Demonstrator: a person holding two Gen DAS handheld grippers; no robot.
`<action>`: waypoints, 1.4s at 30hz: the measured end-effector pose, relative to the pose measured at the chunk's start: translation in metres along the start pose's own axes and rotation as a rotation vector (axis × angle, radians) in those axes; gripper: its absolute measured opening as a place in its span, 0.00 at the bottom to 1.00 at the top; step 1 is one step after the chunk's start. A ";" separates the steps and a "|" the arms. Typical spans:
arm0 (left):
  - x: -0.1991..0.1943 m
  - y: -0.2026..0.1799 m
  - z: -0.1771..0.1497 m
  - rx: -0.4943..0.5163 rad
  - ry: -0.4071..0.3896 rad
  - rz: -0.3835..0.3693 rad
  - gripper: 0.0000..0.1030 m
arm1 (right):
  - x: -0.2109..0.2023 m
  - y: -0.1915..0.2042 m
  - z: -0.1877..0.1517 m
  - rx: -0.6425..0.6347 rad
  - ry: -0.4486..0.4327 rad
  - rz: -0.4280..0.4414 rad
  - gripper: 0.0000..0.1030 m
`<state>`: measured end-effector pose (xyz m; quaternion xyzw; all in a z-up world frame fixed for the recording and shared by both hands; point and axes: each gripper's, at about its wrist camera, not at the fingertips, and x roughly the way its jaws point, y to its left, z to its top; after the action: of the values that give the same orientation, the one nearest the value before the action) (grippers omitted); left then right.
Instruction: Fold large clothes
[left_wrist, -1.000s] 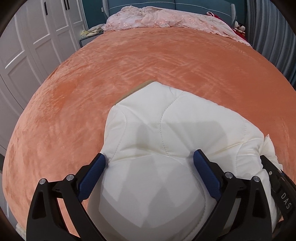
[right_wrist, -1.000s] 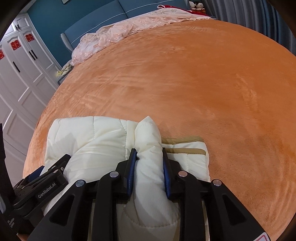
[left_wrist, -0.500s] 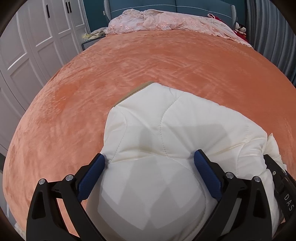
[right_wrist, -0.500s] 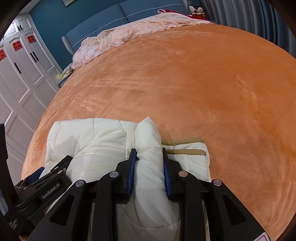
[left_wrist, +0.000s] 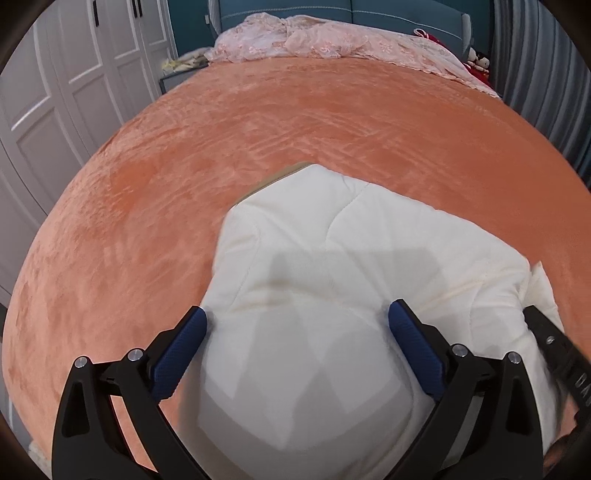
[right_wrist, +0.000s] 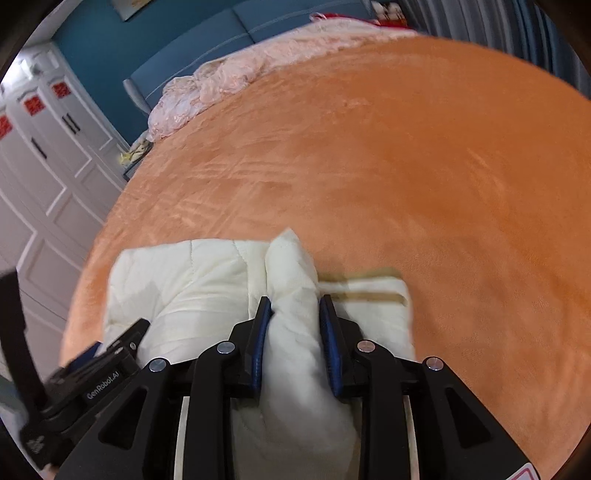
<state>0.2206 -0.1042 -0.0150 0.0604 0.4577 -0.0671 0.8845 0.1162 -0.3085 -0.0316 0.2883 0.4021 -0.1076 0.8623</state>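
Gripping a puffy fold of the cream quilted jacket (right_wrist: 291, 280), the right claw (right_wrist: 293, 321) is clamped on padding low in the frame's centre. The left claw (left_wrist: 297, 326) stands wide, straddling a bulge of the garment; whether its pads press cannot be told. The jacket lies bunched on the orange bed (left_wrist: 332, 122). It looks light, soft and springy; seams and hem edges seem the surest holds.

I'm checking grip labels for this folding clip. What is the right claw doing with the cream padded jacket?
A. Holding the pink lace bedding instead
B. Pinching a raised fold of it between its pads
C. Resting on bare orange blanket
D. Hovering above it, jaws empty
B: the right claw has a puffed ridge of the cream padded jacket squeezed between its blue pads.
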 end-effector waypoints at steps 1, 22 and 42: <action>-0.011 0.006 -0.004 -0.005 0.004 -0.019 0.94 | -0.014 -0.002 -0.003 0.014 -0.003 0.002 0.27; -0.089 0.035 -0.099 -0.047 0.062 -0.052 0.95 | -0.090 -0.004 -0.095 -0.191 0.002 -0.084 0.36; -0.101 0.092 -0.103 -0.205 0.114 -0.270 0.95 | -0.097 -0.083 -0.081 0.235 0.049 0.237 0.62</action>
<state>0.0960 0.0105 0.0130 -0.0883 0.5156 -0.1349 0.8415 -0.0327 -0.3328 -0.0339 0.4352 0.3708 -0.0443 0.8192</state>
